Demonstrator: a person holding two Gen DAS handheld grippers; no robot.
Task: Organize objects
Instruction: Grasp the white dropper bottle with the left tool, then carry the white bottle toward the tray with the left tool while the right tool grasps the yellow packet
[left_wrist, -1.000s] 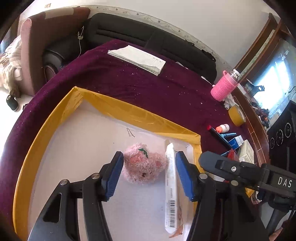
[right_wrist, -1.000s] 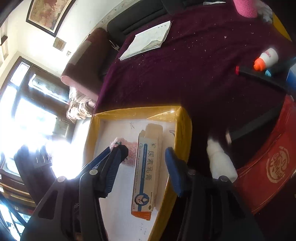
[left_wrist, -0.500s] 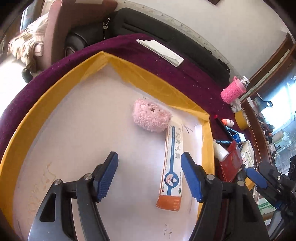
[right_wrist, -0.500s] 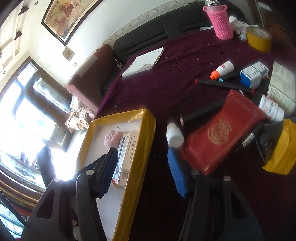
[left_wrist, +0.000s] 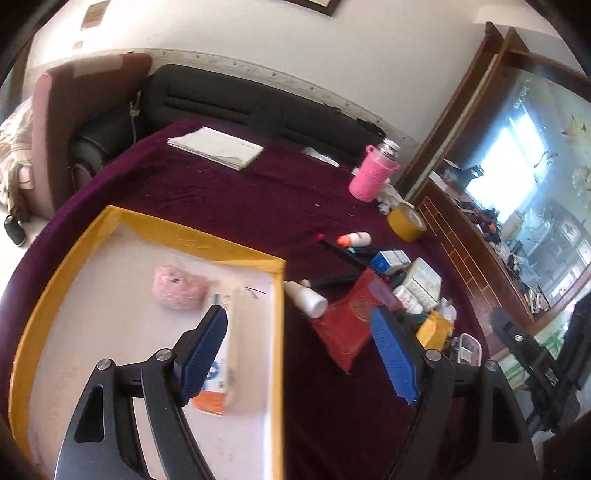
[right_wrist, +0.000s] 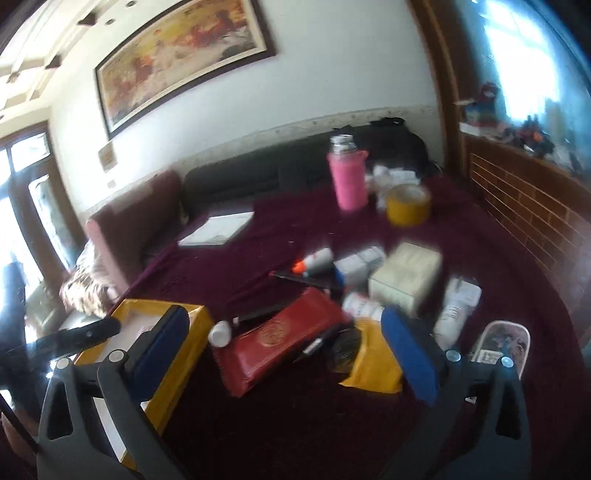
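Both tongs have swung off the yellow-rimmed tray (left_wrist: 279, 332), leaving the plush (left_wrist: 177, 288) and ointment box (left_wrist: 221, 354) inside. Left tongs (left_wrist: 299, 354) and right tongs (right_wrist: 288, 347) are opening, empty (nothing between them). Next: pick from the tabletop clutter, likely the red pouch (right_wrist: 280, 343).

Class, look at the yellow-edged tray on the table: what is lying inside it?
Inside the tray lie a pink fluffy toy and a long ointment box. The left gripper's fingers cover part of the box.

Blurred ointment box (left_wrist: 221, 354) partly behind left tool pad, box lettering unreadable
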